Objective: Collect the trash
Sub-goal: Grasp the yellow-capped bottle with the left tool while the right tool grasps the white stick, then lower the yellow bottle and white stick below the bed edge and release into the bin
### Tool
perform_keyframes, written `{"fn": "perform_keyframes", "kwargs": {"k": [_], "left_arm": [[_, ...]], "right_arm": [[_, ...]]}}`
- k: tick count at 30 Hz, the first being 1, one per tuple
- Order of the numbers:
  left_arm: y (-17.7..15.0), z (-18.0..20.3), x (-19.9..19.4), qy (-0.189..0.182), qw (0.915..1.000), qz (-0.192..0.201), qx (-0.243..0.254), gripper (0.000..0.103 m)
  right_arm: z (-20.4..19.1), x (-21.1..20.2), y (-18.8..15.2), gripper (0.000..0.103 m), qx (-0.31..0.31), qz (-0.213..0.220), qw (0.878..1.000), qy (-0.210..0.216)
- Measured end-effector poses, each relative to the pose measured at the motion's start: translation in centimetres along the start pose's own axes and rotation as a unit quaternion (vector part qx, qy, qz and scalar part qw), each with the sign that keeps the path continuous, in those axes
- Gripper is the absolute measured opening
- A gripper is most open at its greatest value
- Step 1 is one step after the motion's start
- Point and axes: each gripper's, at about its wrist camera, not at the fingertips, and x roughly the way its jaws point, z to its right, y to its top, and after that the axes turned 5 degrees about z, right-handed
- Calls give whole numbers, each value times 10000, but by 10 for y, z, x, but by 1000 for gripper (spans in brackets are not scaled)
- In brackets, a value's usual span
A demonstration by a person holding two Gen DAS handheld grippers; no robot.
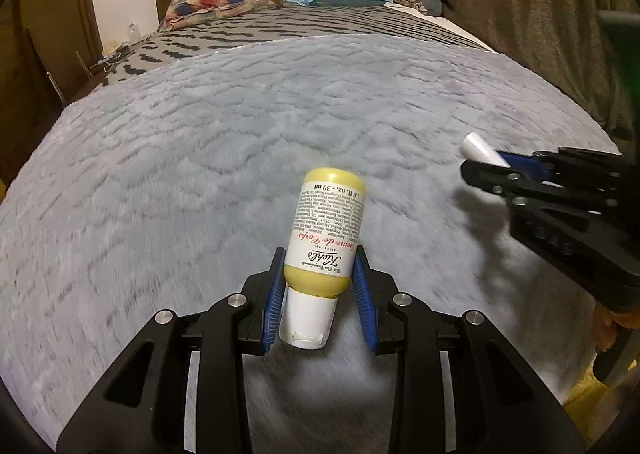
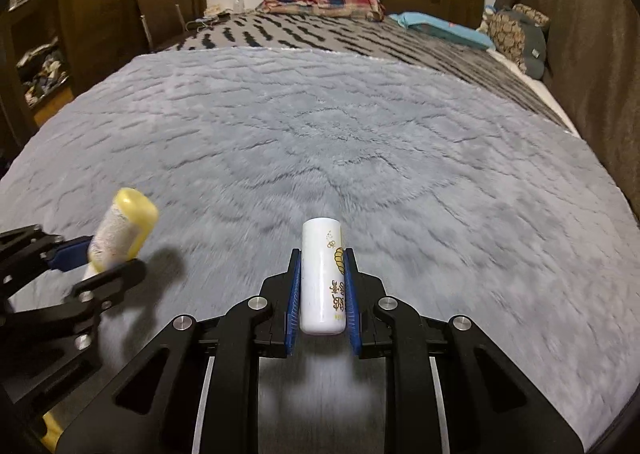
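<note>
My left tongs [image 1: 318, 278] clamp the yellow bottle [image 1: 326, 230] cap-end toward me, my right tongs [image 2: 322, 286] clamp the white tube [image 2: 322, 278] lengthwise along their fingers, both above the grey blanket [image 2: 360, 134], no bin visible.

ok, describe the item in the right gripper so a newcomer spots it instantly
Over the grey plush blanket on the bed, the right gripper is clamped on a small white tube. It is slim, with a gold bee print, unlike the yellow lotion bottle beside it.
</note>
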Motion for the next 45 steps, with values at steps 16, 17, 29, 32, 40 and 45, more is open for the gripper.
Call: {"fn": "perform_keyframes", "kwargs": {"k": [16,17,29,32,40,45], "left_arm": [[-73,62,-136,-107,9960,828,327,31],[-82,67,-143,-129,9957,850,342,31],[-174,102,-170,-292,9965,616,478,31],[-194,105,-161,-291,9974,409,520,31],[-245,95,-115,-402,9978,-434,299,31],[-267,93,-73,-358,9949,-911,257,31]], "right_arm": [[-11,-168,-90,21,-105,1092,9939,-139],[-13,-175,-98,21,-104,1100,9938,-81],[-13,-193,-198,21,217,684,9973,155],[-16,-179,-220,21,300,379,9985,251],[-34,-128,-267,21,228,-502,9975,447],[-35,-90,-287,21,548,-1004,9893,906]]}}
